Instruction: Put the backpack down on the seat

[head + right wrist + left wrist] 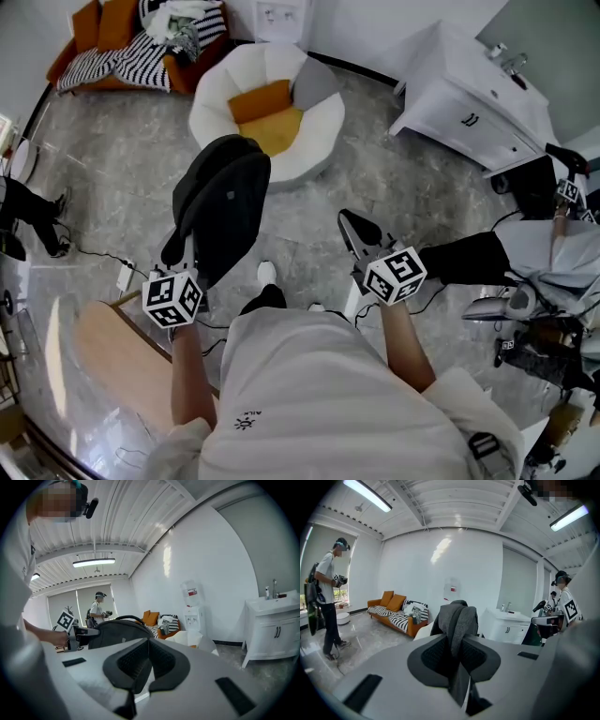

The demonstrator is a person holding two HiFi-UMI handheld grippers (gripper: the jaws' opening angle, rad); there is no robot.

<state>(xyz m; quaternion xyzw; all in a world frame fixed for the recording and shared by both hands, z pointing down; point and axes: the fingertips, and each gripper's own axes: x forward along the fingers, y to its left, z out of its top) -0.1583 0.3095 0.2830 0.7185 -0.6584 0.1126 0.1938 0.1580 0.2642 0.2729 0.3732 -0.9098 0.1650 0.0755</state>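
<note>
A dark grey backpack hangs above the marble floor, short of the round white seat with its orange cushion. My left gripper is below and left of the pack. In the left gripper view it is shut on a grey strap of the backpack, which rises folded between the pads. My right gripper hovers to the pack's right, apart from it. Its jaws are shut with nothing between them. The backpack shows at the left there, and the white seat further off.
An orange sofa with striped cushions stands at the far left. A white vanity cabinet is at the far right. A person stands at the left, another at the right. A wooden board and a cable lie near my left side.
</note>
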